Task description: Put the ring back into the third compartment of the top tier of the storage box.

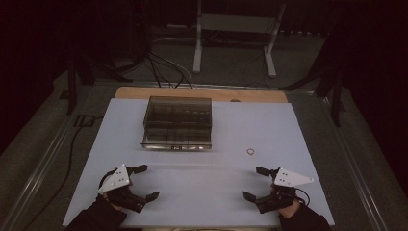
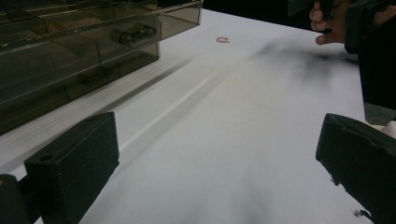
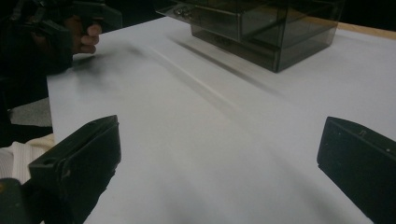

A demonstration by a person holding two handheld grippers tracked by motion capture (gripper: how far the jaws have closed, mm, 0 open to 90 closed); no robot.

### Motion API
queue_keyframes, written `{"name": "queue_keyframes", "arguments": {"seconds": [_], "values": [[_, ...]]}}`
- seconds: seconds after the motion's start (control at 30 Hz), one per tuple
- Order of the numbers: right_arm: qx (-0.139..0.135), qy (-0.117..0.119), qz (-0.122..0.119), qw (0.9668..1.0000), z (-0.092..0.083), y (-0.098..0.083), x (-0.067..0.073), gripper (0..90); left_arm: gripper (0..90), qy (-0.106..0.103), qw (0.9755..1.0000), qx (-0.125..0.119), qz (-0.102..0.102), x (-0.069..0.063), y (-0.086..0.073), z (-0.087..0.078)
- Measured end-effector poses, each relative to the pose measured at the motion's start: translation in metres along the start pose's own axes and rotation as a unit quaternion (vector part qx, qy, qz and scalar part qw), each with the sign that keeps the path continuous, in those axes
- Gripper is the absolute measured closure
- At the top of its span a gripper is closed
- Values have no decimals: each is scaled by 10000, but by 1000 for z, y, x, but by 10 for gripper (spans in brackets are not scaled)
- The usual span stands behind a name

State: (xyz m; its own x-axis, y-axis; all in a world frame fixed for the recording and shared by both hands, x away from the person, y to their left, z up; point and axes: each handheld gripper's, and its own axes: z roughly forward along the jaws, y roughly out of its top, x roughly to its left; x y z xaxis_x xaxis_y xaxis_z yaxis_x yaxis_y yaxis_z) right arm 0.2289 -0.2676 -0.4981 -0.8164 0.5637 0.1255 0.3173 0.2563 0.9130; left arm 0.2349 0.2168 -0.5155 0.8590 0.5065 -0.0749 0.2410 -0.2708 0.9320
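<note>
Both the left gripper [image 1: 144, 182] and right gripper [image 1: 253, 182] are hovering with jaws spread wide, holding nothing. The small ring [image 1: 250, 151] is lying flat on the tabletop [image 1: 202, 192] beside the drawer box [image 1: 178, 122]; being so thin, it risks slipping from the jaws.

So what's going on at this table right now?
A person holds a hand-held gripper in each hand over the near edge of a white table. The left hand-held gripper and right hand-held gripper are both open and empty. A smoky clear drawer box sits further back, with a small reddish ring lying beside it, untouched.
</note>
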Motion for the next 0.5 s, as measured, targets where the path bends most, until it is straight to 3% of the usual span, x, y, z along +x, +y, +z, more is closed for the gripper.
{"name": "queue_keyframes", "arguments": {"seconds": [0.23,0.5], "values": [[-133,121,-91,9998,5,14,6,0,6,-2,10000,-64,-24,1,0,-1],[-369,-9,-115,9993,-2,28,3,0,6,-44,10000,-76,-46,1,0,-1]]}}
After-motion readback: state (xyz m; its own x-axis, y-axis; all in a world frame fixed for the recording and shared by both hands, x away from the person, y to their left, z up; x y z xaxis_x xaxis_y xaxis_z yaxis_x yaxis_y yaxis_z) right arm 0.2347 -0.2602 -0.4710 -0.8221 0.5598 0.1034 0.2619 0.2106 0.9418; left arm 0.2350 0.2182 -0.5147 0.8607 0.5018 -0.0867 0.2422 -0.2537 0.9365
